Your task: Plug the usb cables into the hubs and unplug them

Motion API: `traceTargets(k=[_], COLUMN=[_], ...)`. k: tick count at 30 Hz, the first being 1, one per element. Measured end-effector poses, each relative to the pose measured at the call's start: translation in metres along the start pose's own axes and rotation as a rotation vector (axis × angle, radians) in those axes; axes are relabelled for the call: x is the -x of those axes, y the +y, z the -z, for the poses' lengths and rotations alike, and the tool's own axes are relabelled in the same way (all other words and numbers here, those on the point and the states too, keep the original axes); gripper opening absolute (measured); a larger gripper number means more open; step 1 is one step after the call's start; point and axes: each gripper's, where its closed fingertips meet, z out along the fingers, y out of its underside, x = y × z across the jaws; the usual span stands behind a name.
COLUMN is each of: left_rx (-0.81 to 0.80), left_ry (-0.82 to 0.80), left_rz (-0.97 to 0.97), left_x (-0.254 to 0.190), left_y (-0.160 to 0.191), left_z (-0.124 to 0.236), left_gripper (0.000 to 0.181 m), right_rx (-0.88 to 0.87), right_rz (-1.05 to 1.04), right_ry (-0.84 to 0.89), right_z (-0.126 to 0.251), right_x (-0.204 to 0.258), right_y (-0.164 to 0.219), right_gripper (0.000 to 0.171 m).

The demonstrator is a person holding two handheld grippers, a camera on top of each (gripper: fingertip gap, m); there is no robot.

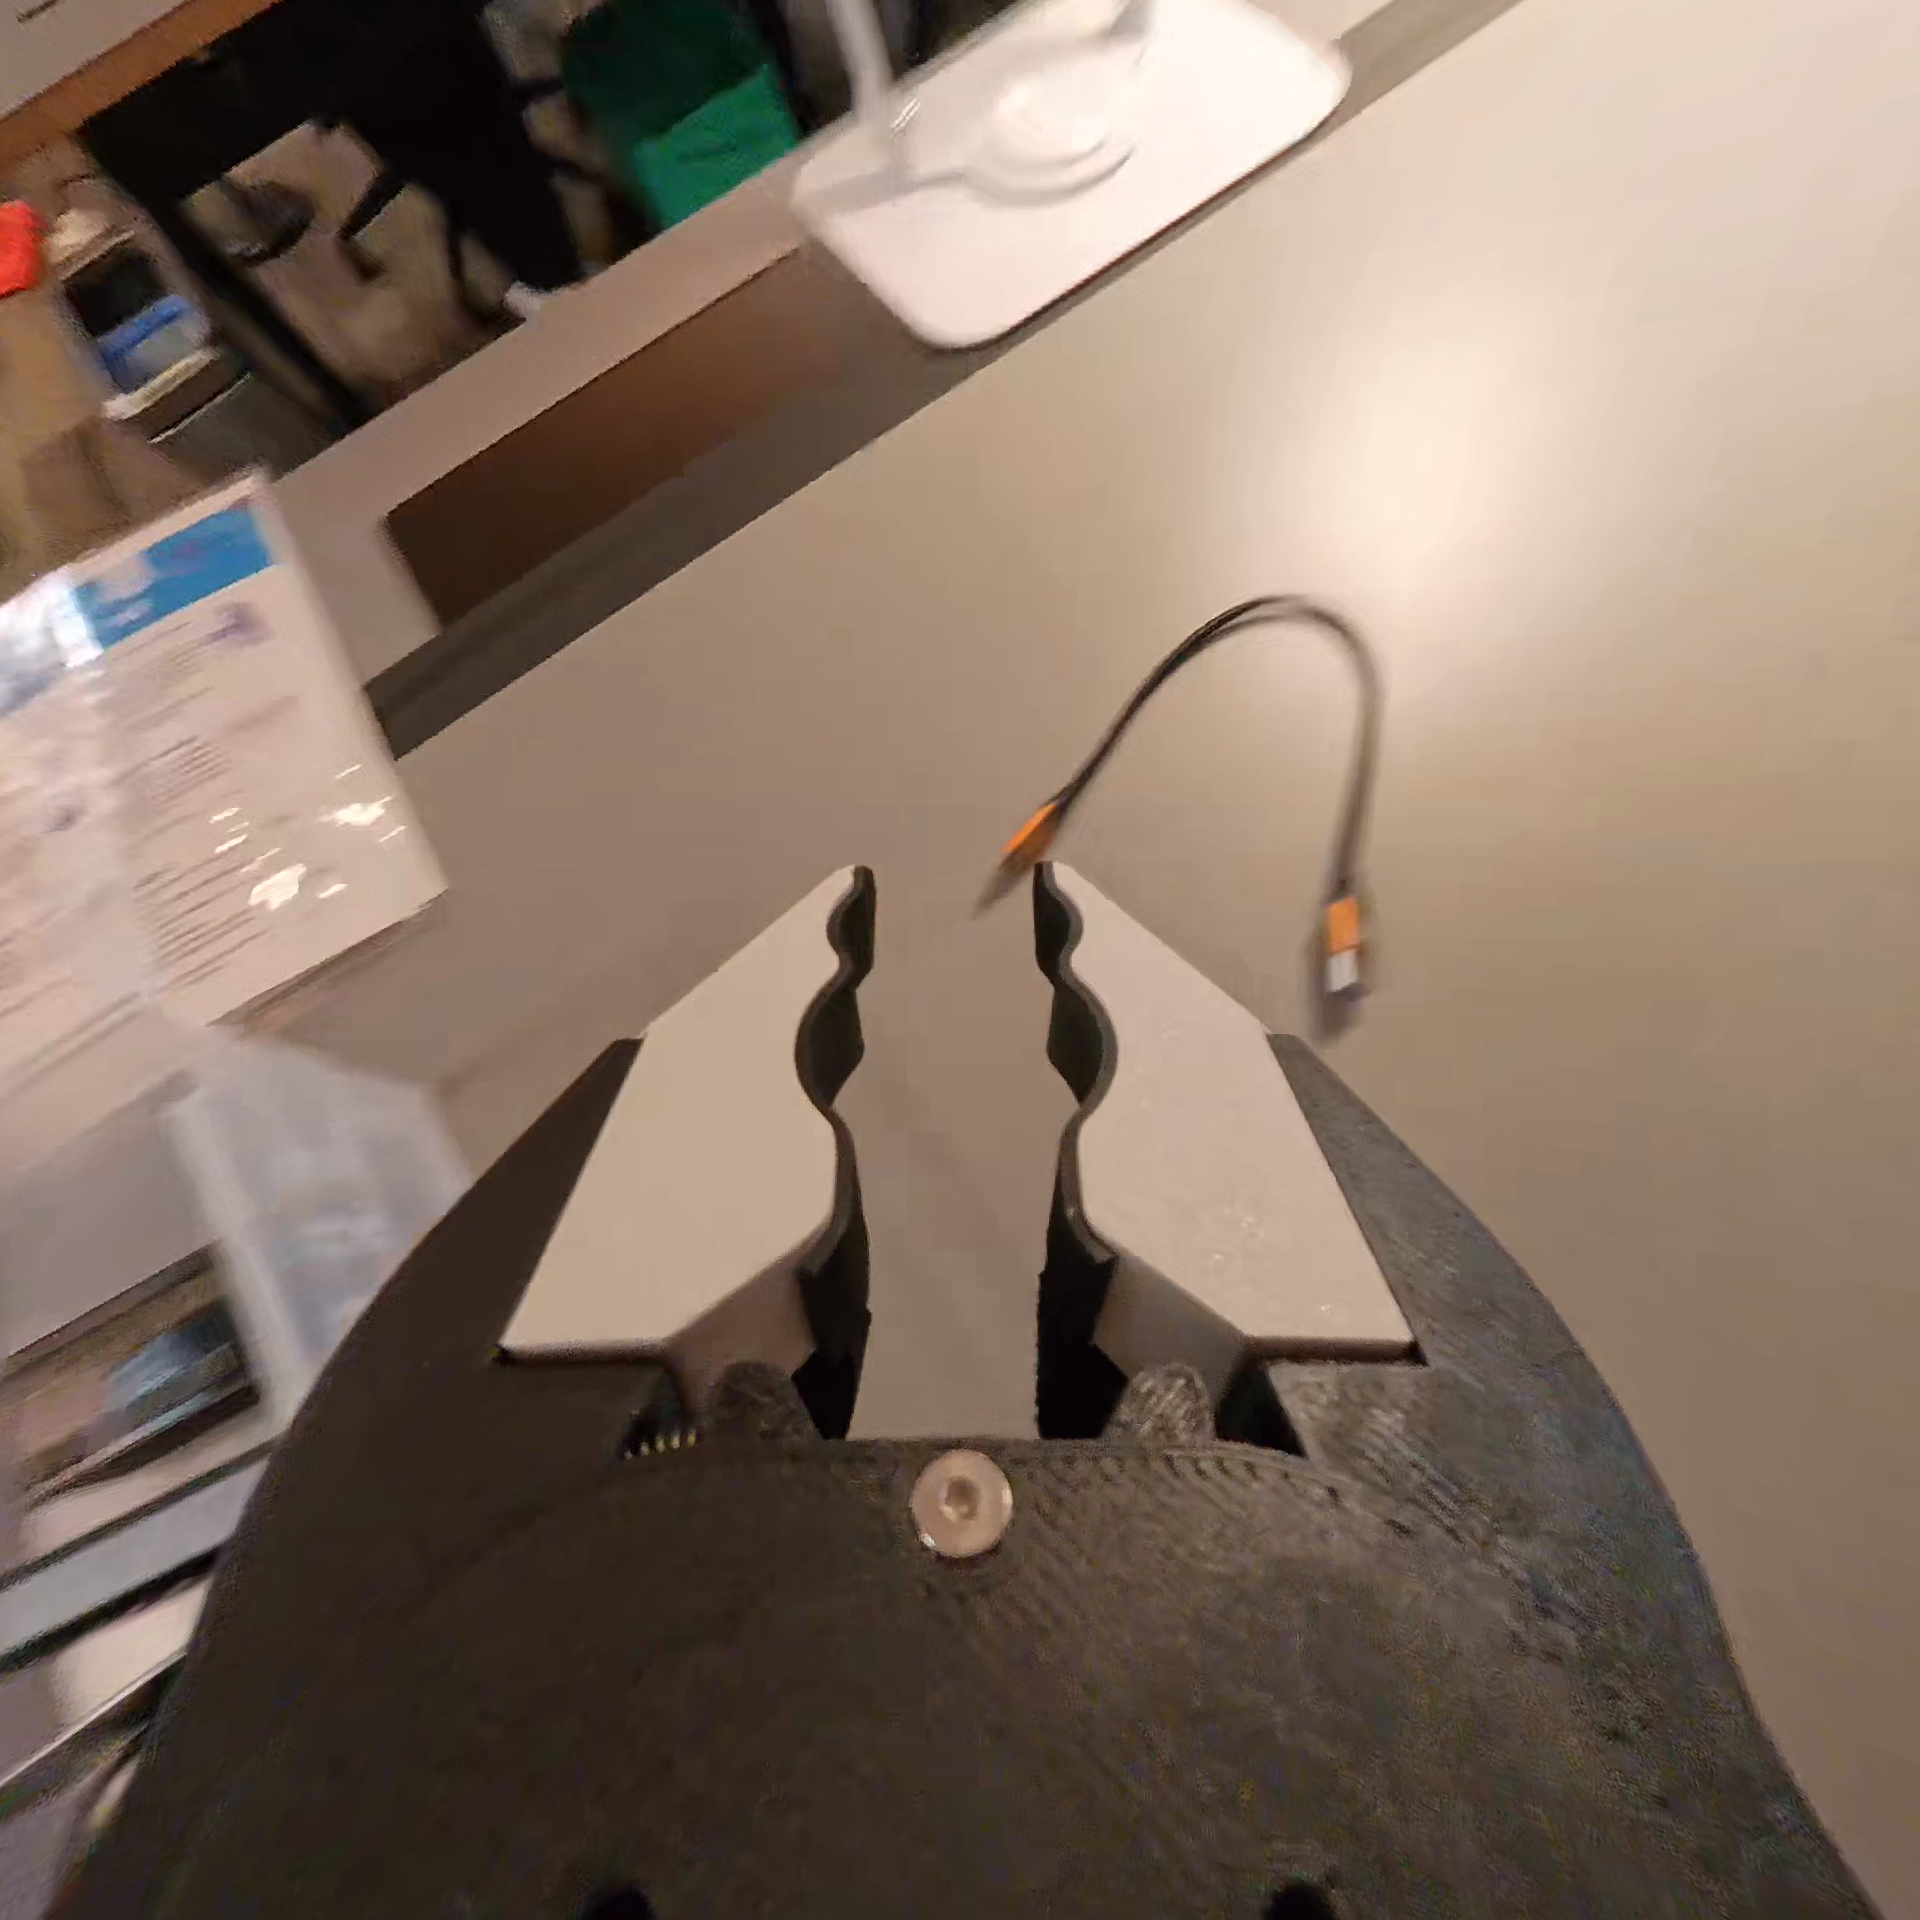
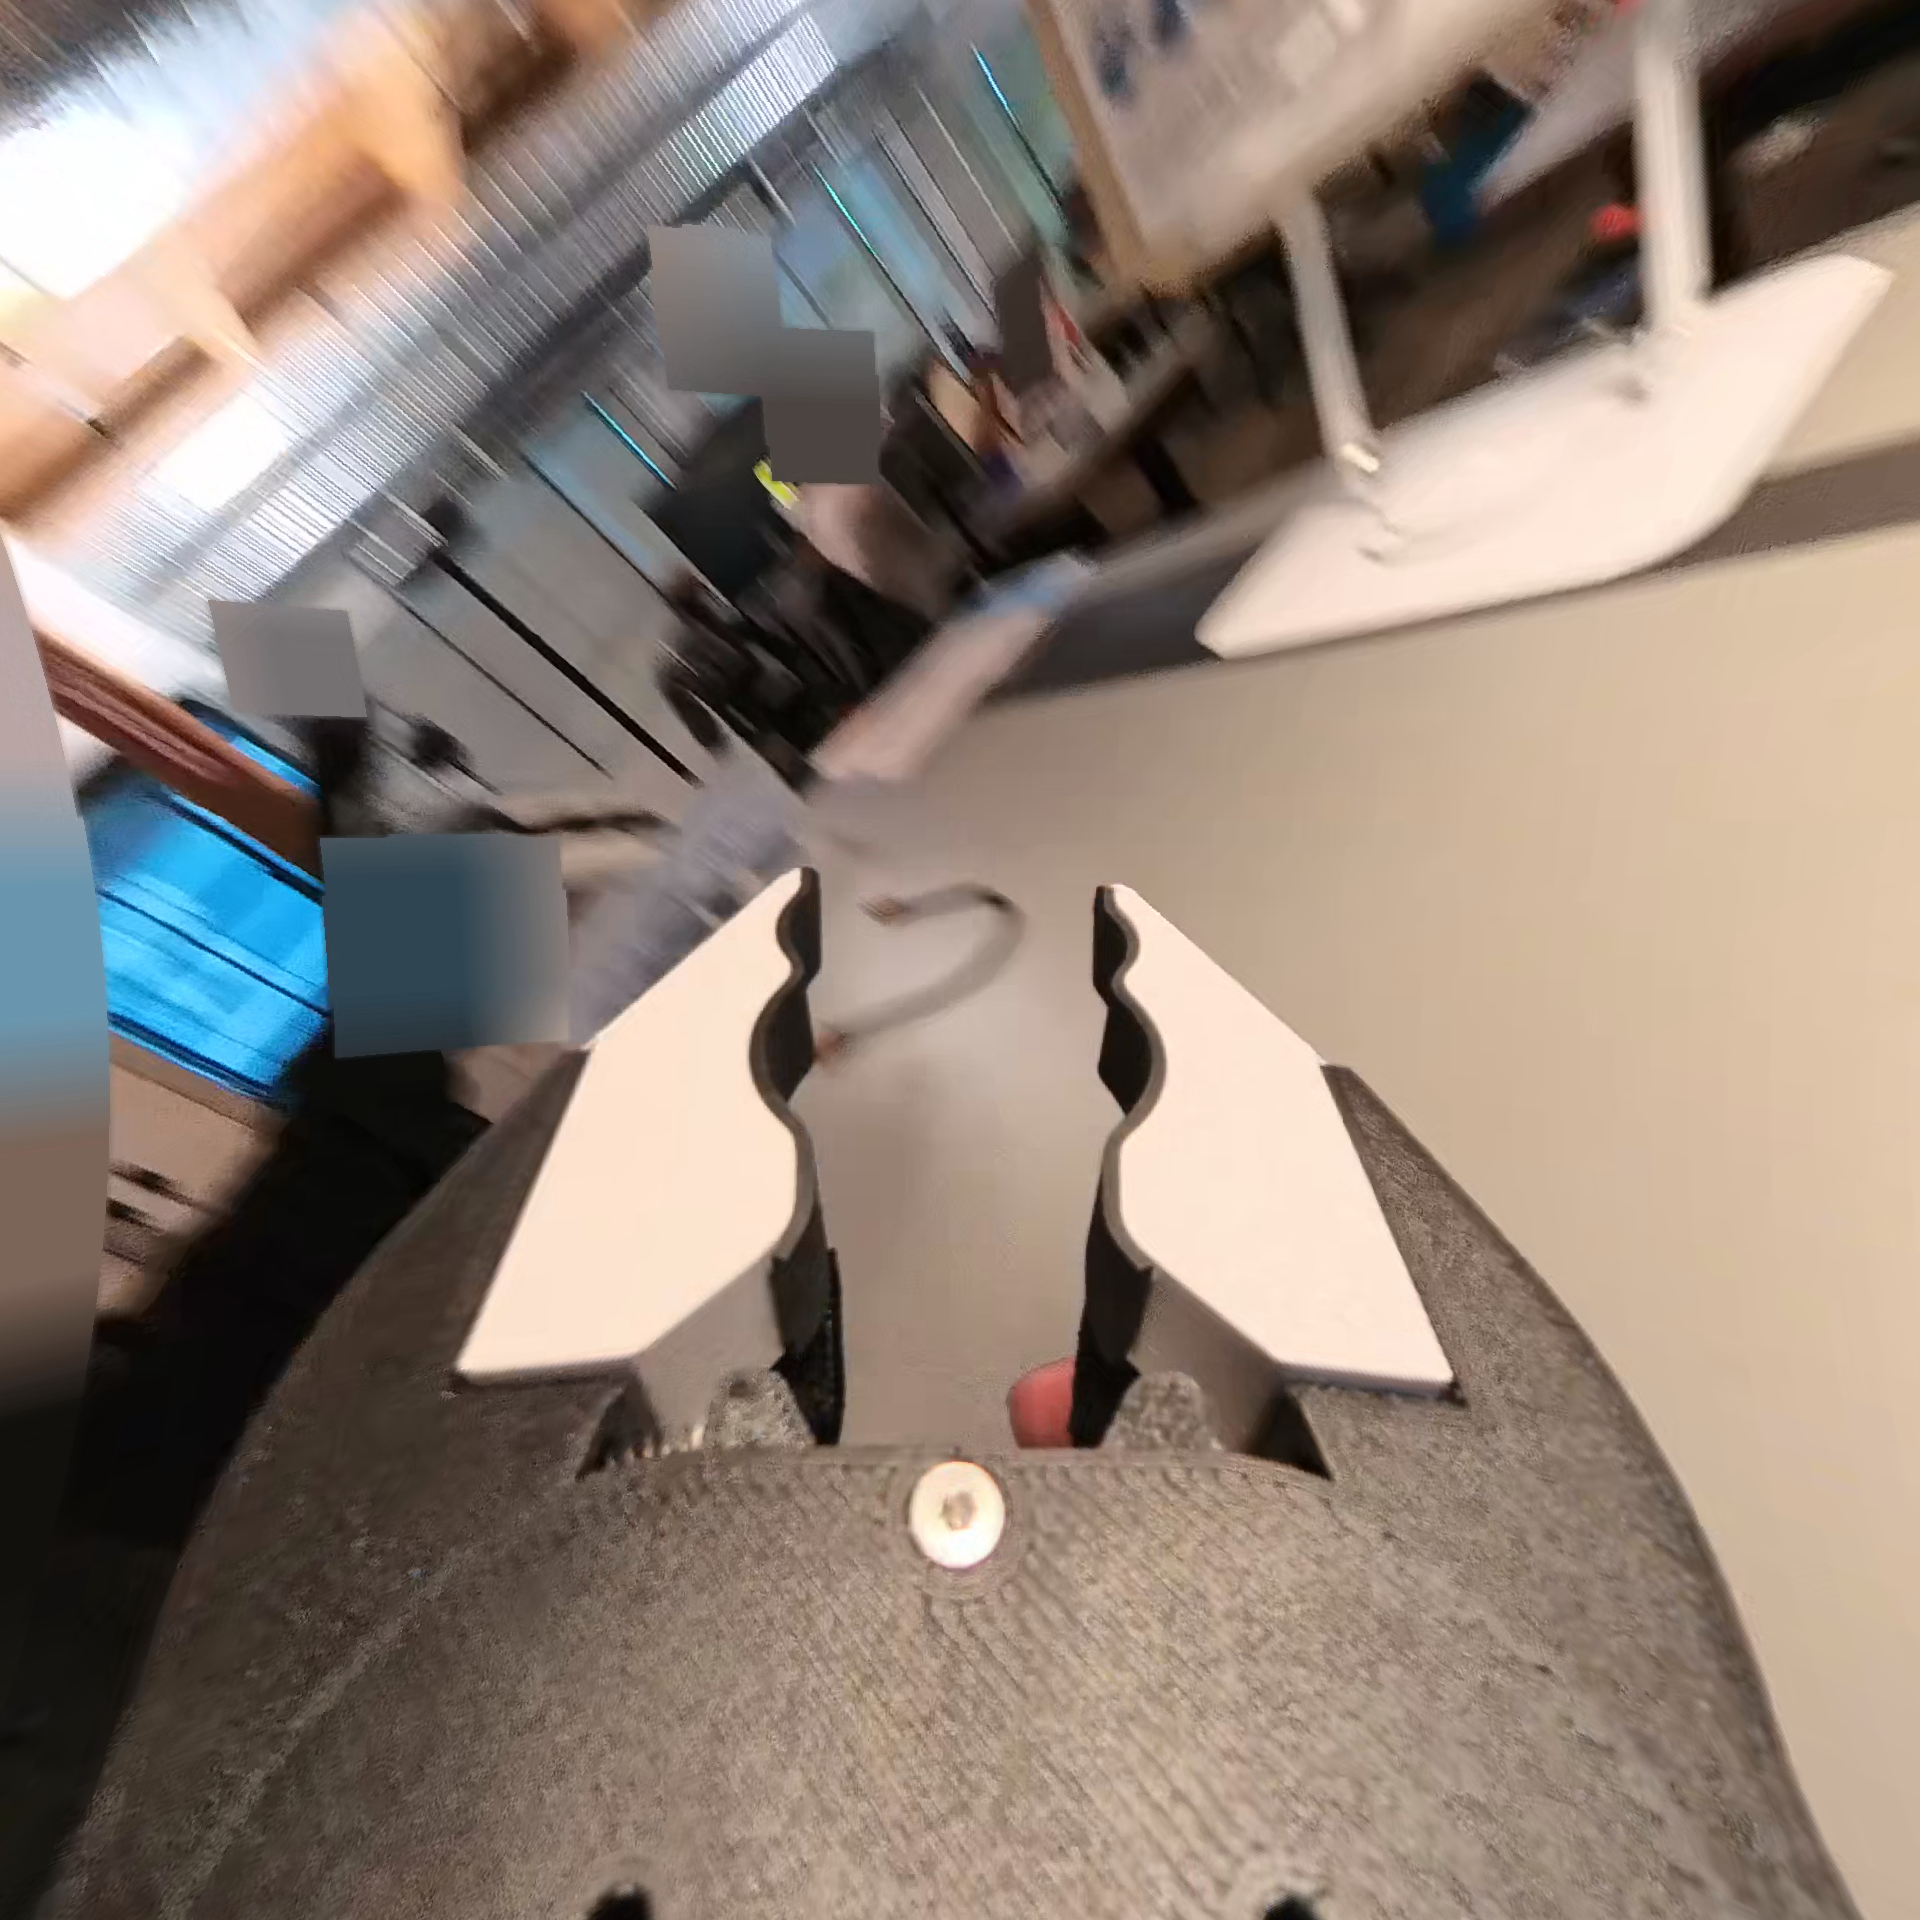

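Warm, soft indoor light falls evenly on the beige table [image 1: 1455, 623], with a pale sheen near its far right edge. Both views are motion-blurred, the right wrist view heavily; the background smears into streaks, and wide-angle distortion bends the edges.

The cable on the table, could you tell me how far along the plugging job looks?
Done: nothing that shows. The cable lies loose on the table, both orange-collared plugs free, and no hub is in either view. In hand: nothing; the left gripper and right gripper are both open and empty, the left one's fingers close to one plug. Left: picking up the cable, plugging and unplugging.
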Motion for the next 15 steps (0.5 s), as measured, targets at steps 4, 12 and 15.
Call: traceTargets(k=[4, 12, 15], left_rx=[0.211, 0.389, 0.396], left_ry=[-0.107, -0.107, 0.037], left_rz=[-0.134, -0.453, -0.449], left_x=[0.075, 0.180, 0.183], left_y=[0.039, 0.080, 0.083], left_z=[0.009, 0.017, 0.018], left_gripper=[0.038, 0.041, 0.045], right_rx=[0.267, 0.563, 0.564], right_rz=[0.361, 0.691, 0.684], right_ry=[0.302, 0.422, 0.419], right_z=[0.022, 0.038, 0.038], right_x=[-0.084, -0.119, -0.119], right_y=[0.033, 0.072, 0.072], right_gripper=[0.052, 0.051, 0.050])
